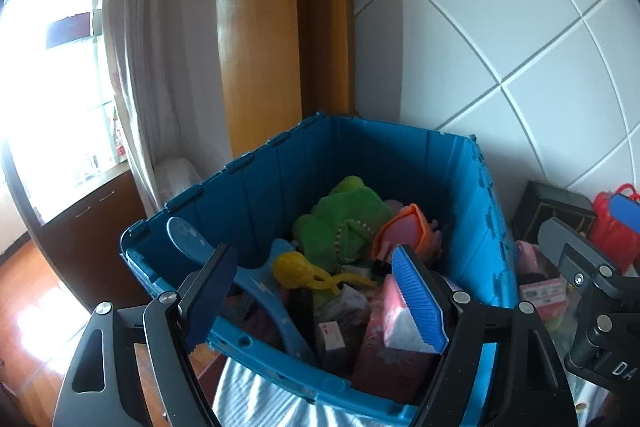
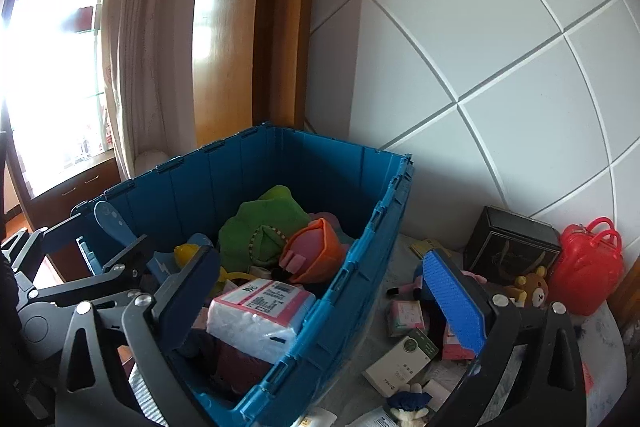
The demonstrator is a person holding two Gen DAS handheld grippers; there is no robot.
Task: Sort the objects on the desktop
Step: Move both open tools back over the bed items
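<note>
A deep teal-blue plastic crate (image 2: 360, 255) holds a bright green plush toy (image 2: 264, 223), beside a glossy red plastic handbag (image 2: 588, 267) and ribbed blue gripper pads (image 2: 452, 299).

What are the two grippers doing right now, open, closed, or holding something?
Left gripper: open, holding nothing, poised over the blue crate.
Right gripper: open, holding nothing, straddling the crate's right wall.

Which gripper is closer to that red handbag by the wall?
Right. The right gripper hangs open by the crate's table-side wall, the red handbag beyond it. The left gripper is open over the blue crate, farther away.
</note>
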